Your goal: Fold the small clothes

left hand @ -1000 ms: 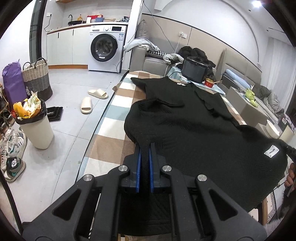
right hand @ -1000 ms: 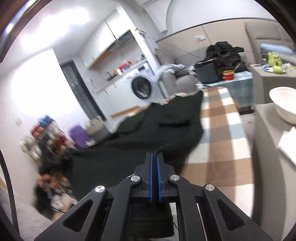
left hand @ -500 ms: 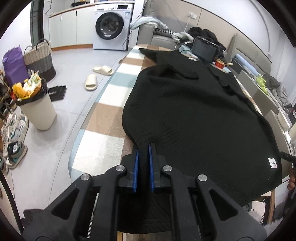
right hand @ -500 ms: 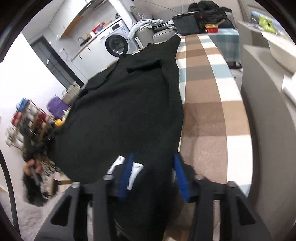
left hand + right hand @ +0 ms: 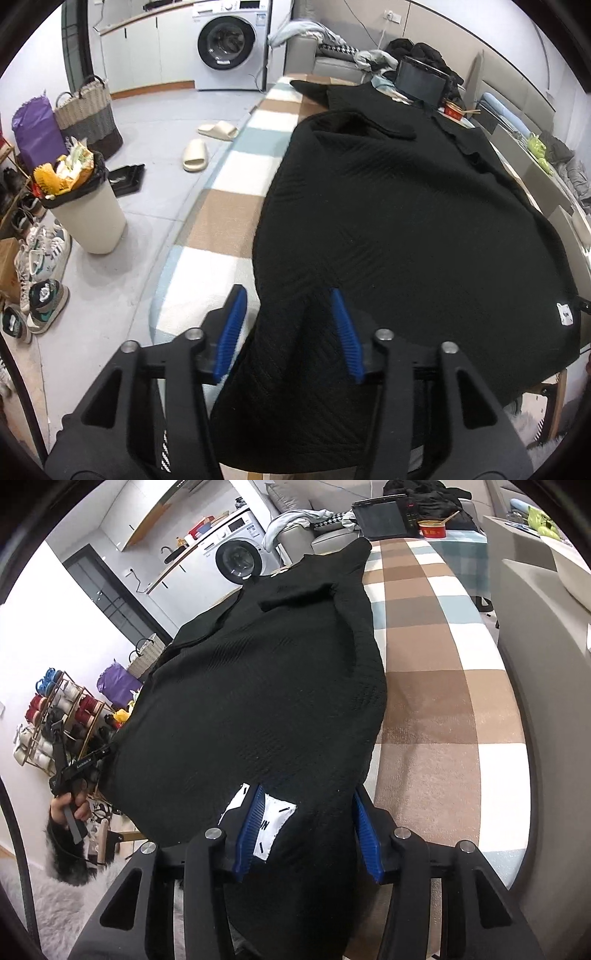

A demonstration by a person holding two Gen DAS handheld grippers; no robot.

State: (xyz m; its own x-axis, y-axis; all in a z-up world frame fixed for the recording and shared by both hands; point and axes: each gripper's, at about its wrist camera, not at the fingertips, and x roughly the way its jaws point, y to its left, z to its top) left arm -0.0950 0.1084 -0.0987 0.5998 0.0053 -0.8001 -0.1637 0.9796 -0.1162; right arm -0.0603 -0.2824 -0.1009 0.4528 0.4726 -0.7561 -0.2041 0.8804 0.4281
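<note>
A black knit garment [image 5: 399, 206] lies spread lengthwise on the checkered table [image 5: 229, 210]. Its near hem hangs over the table's near edge. My left gripper [image 5: 290, 328] is open, its blue pads apart, with the hem's left corner draped loosely between them. In the right wrist view the same garment [image 5: 266, 679] fills the middle. My right gripper [image 5: 306, 827] is open too, and the hem's right corner with a white label [image 5: 273, 825] lies between its pads. The left gripper also shows at the left of the right wrist view [image 5: 79, 766], held in a hand.
A full waste bin [image 5: 83, 206], shoes [image 5: 40, 258], slippers [image 5: 195, 155] and a woven basket [image 5: 86, 110] stand on the floor to the left. A washing machine [image 5: 229, 44] is at the back. A dark box [image 5: 421, 79] and red bowl [image 5: 454, 109] sit at the table's far end.
Both grippers were shut on the hem a second ago. The garment came down flat onto the table. The right gripper opened first, then the left; the cloth now lies loose between the pads.
</note>
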